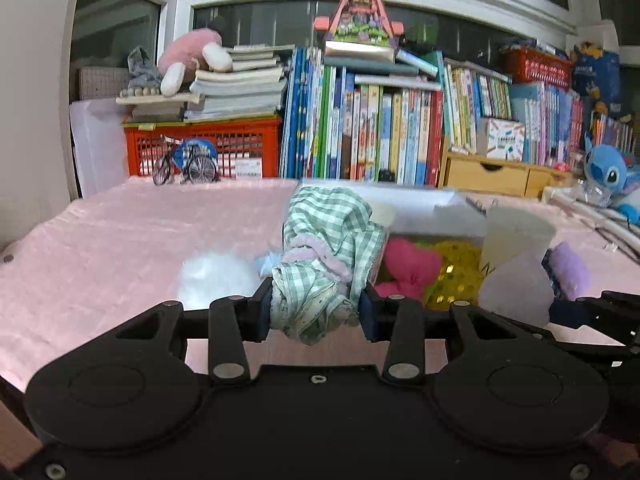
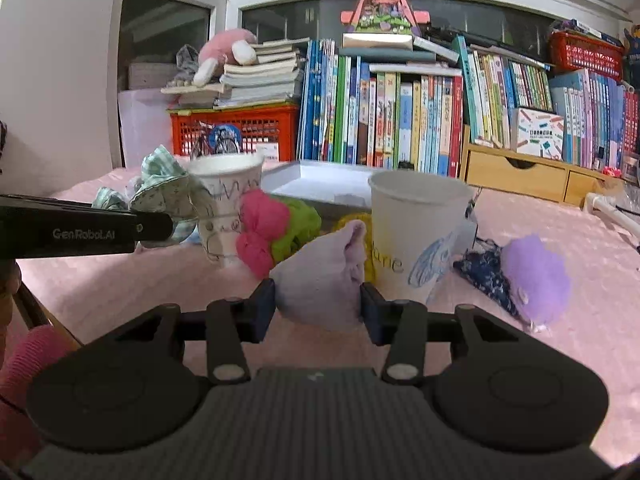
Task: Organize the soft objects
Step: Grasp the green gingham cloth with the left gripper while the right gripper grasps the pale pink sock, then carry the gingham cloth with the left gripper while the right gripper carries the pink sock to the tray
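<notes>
On the black arm of the left tool, seen from the right wrist view, we read "GenRobot.AI" in pale letters. We count two paper cups: the nearer cup carries yellow and dark handwriting of which we can make out only "rie", beside a blue crayon drawing; the farther cup bears dark scribbles we cannot read. The book spines along the window are too small for us to read.

Our left tool is clamped on a bunched green checked cloth, which rises off the pink covered bench. Our right tool has its jaws pressed against both sides of a pale lilac cloth, which rests on the bench just in front of the nearer cup.

Of the other soft things we count one of each: a white fluffy ball, a pink knotted piece, a lime green piece, a yellow sequinned piece, a dark blue flowered cloth and a purple fluffy piece. They lie near an open grey box. There are two red crates among the books, and one blue plush toy sits at the far right.
</notes>
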Demonstrator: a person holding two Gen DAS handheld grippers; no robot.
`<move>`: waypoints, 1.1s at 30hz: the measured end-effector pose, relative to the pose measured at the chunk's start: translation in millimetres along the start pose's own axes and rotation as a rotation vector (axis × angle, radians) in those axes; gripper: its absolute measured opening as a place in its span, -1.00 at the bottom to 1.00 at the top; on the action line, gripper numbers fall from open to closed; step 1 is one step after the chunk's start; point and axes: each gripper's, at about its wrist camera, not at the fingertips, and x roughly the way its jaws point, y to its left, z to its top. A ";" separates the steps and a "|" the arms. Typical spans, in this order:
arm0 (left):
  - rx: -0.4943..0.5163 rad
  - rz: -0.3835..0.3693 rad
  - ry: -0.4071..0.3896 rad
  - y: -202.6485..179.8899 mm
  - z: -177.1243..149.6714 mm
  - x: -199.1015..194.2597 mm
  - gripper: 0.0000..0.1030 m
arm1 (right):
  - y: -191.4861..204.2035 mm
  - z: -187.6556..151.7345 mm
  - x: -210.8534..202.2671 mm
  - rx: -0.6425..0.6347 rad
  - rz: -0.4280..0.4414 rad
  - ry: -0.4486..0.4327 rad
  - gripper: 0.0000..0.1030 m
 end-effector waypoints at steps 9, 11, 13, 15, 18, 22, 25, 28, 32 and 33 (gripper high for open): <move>0.002 -0.025 -0.075 -0.6 35.3 -16.1 -0.24 | -8.9 25.2 -9.6 0.021 0.028 -0.079 -0.03; 0.010 -0.034 -0.092 -1.5 43.8 -16.7 -0.24 | -11.5 30.7 -11.1 0.038 0.043 -0.094 -0.03; 0.026 -0.044 -0.098 -3.8 53.6 -14.7 -0.24 | -14.7 37.5 -12.2 0.046 0.050 -0.109 -0.03; 0.023 -0.064 -0.090 -3.4 64.1 -10.7 -0.24 | -18.4 44.5 -13.1 0.054 0.047 -0.125 -0.03; 0.009 -0.088 -0.086 -3.2 80.6 -3.4 -0.24 | -28.6 56.9 -12.4 0.086 0.046 -0.139 -0.03; 0.024 -0.119 -0.079 -6.9 103.1 11.1 -0.24 | -45.1 73.0 -9.0 0.112 0.036 -0.145 -0.03; 0.016 -0.166 -0.055 -9.2 120.9 24.3 -0.24 | -57.4 86.5 -3.7 0.118 0.021 -0.142 -0.03; 0.006 -0.199 -0.028 -12.9 138.7 41.7 -0.24 | -71.8 102.1 3.6 0.134 0.018 -0.126 -0.02; 0.004 -0.211 0.015 -21.6 157.7 71.5 -0.24 | -89.3 122.3 18.6 0.148 0.001 -0.103 -0.02; 0.005 -0.218 0.030 -23.3 160.7 79.0 -0.24 | -93.3 126.8 22.8 0.151 0.002 -0.094 -0.02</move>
